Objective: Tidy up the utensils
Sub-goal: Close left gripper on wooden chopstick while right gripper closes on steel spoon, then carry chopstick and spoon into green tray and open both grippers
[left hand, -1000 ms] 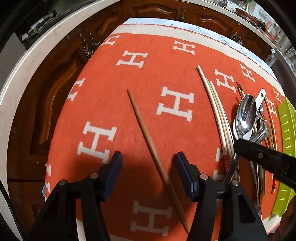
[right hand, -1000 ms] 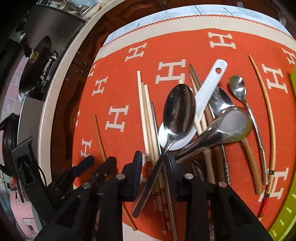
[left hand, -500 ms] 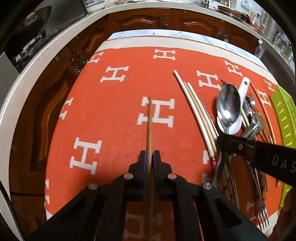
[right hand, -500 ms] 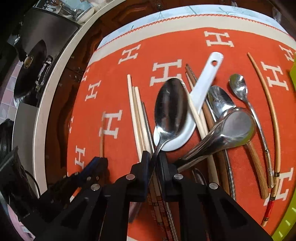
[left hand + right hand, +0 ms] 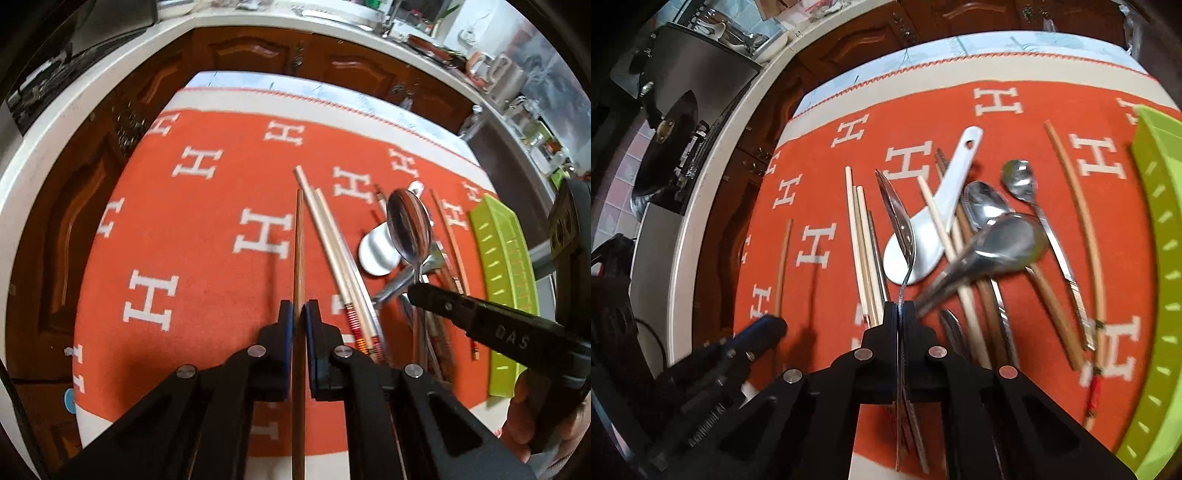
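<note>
Left gripper (image 5: 299, 321) clamped on one brown wooden chopstick (image 5: 298, 251); right gripper (image 5: 900, 314) clamped on steel spoon (image 5: 899, 221) handle, bowl lifted beside the white ceramic spoon (image 5: 925, 236).

Progress, judged: early. Green tray (image 5: 1156, 280) shows nothing sorted in its visible part; the pile left of the tray remains.

Room: bare orange cloth (image 5: 207, 229) left of the pile; the tray's near rim needs clearing.

The brown chopstick (image 5: 298, 251) looks like matt wood with a fine grain. The steel spoon (image 5: 899, 221) is polished metal, mirror-bright. A white soup spoon (image 5: 934, 221) seems glazed ceramic, smooth and glossy. The orange cloth (image 5: 207, 229) is soft, woven, matt. The lime tray (image 5: 1160, 280) is smooth plastic with a slight sheen.
</note>
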